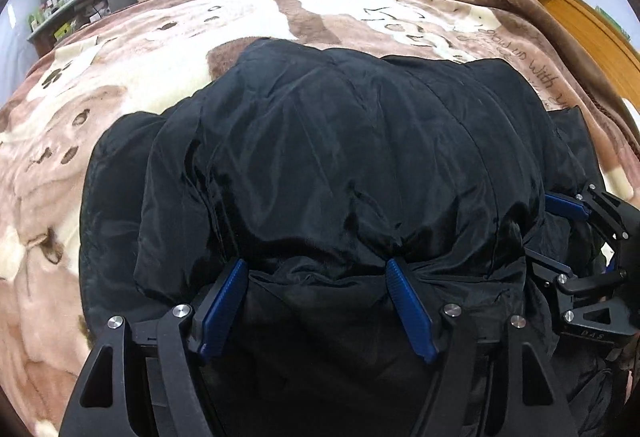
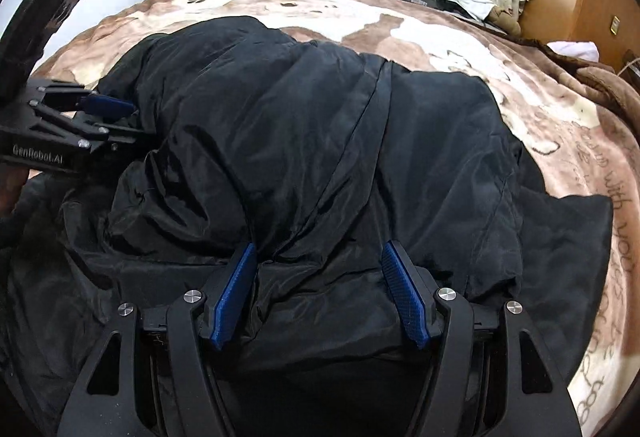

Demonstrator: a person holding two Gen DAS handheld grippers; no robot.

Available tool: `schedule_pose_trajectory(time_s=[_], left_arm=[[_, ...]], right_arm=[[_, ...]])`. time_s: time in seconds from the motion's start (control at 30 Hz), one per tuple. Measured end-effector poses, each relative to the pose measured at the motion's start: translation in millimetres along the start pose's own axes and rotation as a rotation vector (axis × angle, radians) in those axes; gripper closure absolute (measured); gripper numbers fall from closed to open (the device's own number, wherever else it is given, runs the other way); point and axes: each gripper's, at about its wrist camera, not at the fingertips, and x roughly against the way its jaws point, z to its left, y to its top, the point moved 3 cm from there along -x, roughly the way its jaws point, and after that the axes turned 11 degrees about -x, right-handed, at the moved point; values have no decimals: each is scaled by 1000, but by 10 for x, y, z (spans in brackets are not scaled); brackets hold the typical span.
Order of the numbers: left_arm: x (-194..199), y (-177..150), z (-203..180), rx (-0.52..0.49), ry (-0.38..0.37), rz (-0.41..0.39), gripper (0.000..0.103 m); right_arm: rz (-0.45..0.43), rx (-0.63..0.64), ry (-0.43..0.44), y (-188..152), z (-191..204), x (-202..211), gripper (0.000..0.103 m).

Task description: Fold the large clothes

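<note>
Garment: a black padded jacket [image 1: 340, 157] lying on a bed over a brown and cream paw-print blanket [image 1: 120, 85]
Done so far: it looks doubled over into a thick bundle, one sleeve or side panel laid across the body
Left tool [image 1: 320, 273]: pads spread wide, bulging near edge of the bundle between them, nothing pinched
Right tool [image 2: 320, 261]: also spread, straddling the near edge beside a long seam
Left to do: I'd judge at least one more fold, since loose fabric spills out at both sides
Stage: roughly midway, by my guess
</note>
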Motion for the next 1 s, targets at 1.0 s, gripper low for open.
schedule_pose_trajectory(time_s=[1.0], left_arm=[[2485,-1681,343,203,-51,-96,23]], right_arm=[[-234,-87,-82,-973,-29,3039,37]])
